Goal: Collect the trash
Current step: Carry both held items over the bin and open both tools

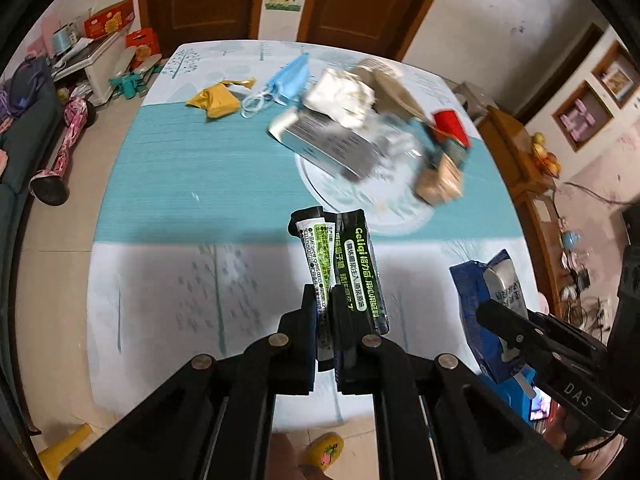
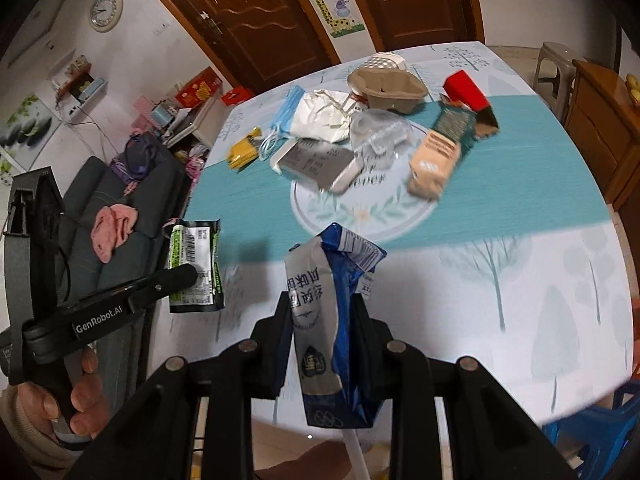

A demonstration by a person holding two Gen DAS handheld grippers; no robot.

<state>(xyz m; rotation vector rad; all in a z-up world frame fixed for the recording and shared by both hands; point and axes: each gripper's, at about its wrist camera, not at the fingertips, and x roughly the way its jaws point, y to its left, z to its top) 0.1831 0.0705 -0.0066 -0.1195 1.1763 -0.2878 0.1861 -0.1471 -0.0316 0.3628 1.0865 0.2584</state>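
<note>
The room light is soft and even, without glare. The trash pile (image 1: 360, 120) is smeared by motion blur. A grey shadow lies on the near desk (image 1: 160, 280). Fisheye edges bend and darken.

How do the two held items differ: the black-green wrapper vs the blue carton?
The wrapper is flat, thin film in black and green; the carton is a bulkier, crushed blue-and-grey pack with a white straw. The left gripper pinches the wrapper fully shut; the right gripper clamps the carton wider. Both are lifted off the table.

I count on table (image 2: 520, 184): 1 blue mask (image 2: 289, 109) | 1 yellow wrapper (image 2: 242, 152) | 1 red box (image 2: 466, 89) | 2 grippers, each holding 1 wrapper
</note>
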